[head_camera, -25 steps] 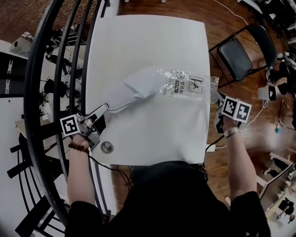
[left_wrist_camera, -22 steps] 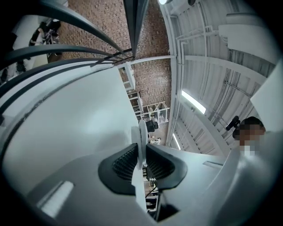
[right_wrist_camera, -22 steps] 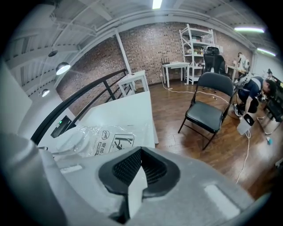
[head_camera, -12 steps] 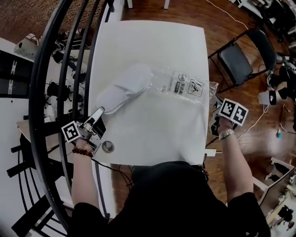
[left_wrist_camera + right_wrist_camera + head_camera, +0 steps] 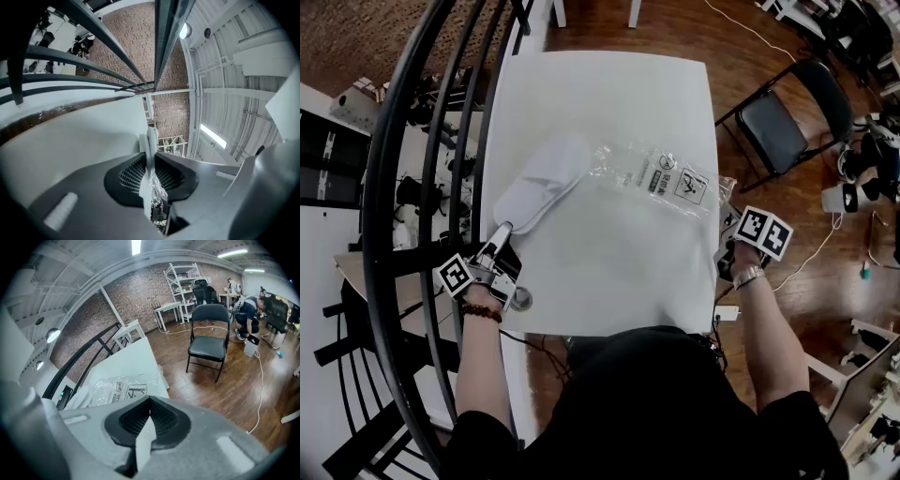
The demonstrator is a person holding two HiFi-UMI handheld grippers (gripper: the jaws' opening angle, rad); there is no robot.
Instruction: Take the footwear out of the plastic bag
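Black top (image 5: 647,403), beaded bracelet (image 5: 480,312), watch (image 5: 748,276); grey left tongs (image 5: 149,157) and right tongs (image 5: 150,401).

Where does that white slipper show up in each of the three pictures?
Head view: slipper, left of centre on the table.
Left gripper view: slipper edge-on, pinched between the jaws.
Right gripper view: slipper low left, beside the plastic bag.
Shared landmark: black railing.

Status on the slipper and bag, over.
Left gripper shut on slipper, near end. Right gripper shut, nothing in it, by table right edge. Slipper nearly out, far end at bag mouth. Path clear.
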